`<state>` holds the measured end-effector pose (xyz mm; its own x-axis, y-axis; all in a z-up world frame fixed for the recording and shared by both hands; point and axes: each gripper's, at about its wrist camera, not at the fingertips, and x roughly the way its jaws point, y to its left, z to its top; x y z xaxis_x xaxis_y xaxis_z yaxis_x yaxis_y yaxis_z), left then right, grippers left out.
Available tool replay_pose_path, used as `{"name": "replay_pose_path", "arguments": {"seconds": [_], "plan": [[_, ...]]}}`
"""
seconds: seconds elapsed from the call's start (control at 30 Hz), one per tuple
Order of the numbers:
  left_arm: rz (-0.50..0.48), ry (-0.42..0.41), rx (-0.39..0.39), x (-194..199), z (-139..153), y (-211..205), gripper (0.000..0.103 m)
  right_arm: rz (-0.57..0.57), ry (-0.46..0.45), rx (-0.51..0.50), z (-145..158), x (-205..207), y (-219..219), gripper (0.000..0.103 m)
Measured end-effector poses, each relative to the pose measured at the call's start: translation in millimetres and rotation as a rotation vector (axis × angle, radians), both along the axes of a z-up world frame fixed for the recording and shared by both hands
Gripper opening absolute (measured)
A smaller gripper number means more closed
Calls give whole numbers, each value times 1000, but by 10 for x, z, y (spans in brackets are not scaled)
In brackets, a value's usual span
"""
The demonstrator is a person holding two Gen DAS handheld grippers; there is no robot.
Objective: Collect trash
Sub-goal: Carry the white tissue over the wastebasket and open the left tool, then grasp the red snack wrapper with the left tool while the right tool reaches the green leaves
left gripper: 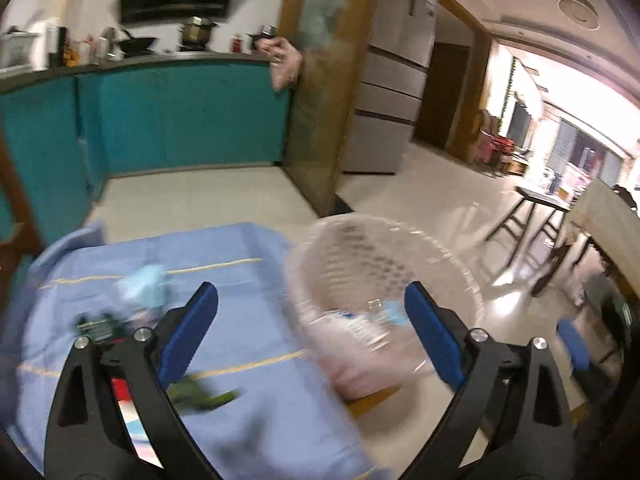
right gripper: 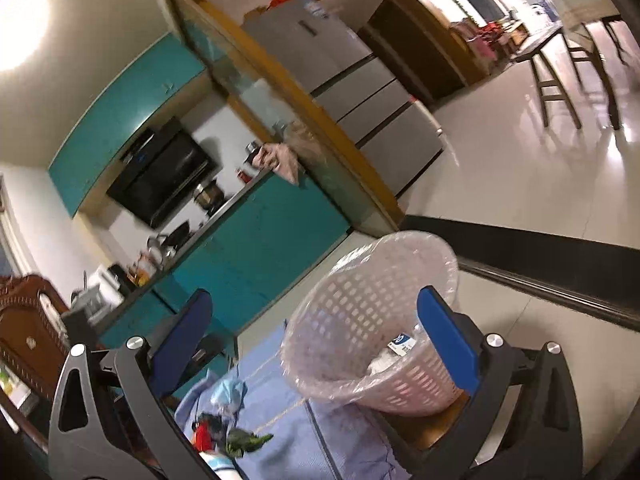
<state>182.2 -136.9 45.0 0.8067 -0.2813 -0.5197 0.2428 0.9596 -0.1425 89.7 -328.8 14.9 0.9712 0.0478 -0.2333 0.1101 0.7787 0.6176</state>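
Note:
A white lattice basket (left gripper: 352,264) (right gripper: 360,300) lined with a clear bag stands beside a table covered with a blue cloth (left gripper: 240,320) (right gripper: 320,440). Inside it lie a plastic bottle with a blue label (left gripper: 368,324) (right gripper: 400,344) and some crumpled paper. On the cloth are a light blue crumpled wad (left gripper: 146,284) (right gripper: 230,394), a green wrapper (left gripper: 204,396) (right gripper: 246,442), a dark packet (left gripper: 98,326) and a red scrap (right gripper: 204,436). My left gripper (left gripper: 312,296) hangs open over the basket's near rim, holding nothing. My right gripper (right gripper: 314,298) is open too, facing the basket.
Teal kitchen cabinets (left gripper: 180,120) with pots on the counter run behind the table. A wooden post (left gripper: 316,120) and a grey fridge (left gripper: 392,80) stand further back. To the right are glossy tile floor, wooden stools (left gripper: 528,220) and a dining table.

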Motion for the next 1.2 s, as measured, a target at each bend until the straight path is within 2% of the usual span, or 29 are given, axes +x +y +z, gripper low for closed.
{"name": "replay_pose_path", "arguments": {"seconds": [0.13,0.23,0.27,0.33,0.43,0.57,0.67,1.2], "plan": [[97,-55,56,-498,-3,669,99,141,70,-104,21,149,317,100],[202,-76,106,-842,-134,1151,100,240,114,-186,23,213,608,100],[236,-65,112,-959,-221,1311,100,277,130,-228,22,211,752,100],[260,-36,68,-1108,-361,1530,100,339,143,-271,12,186,956,100],[249,18,42,-1212,-479,1610,100,424,156,-339,-16,91,1257,100],[225,19,102,-1236,-537,1546,100,502,171,-425,-70,9,1561,100],[206,38,96,-1225,-578,1513,100,508,171,-459,-69,1,1634,100],[205,38,91,-1210,-561,1486,100,497,194,-457,-123,45,1604,100]]}}
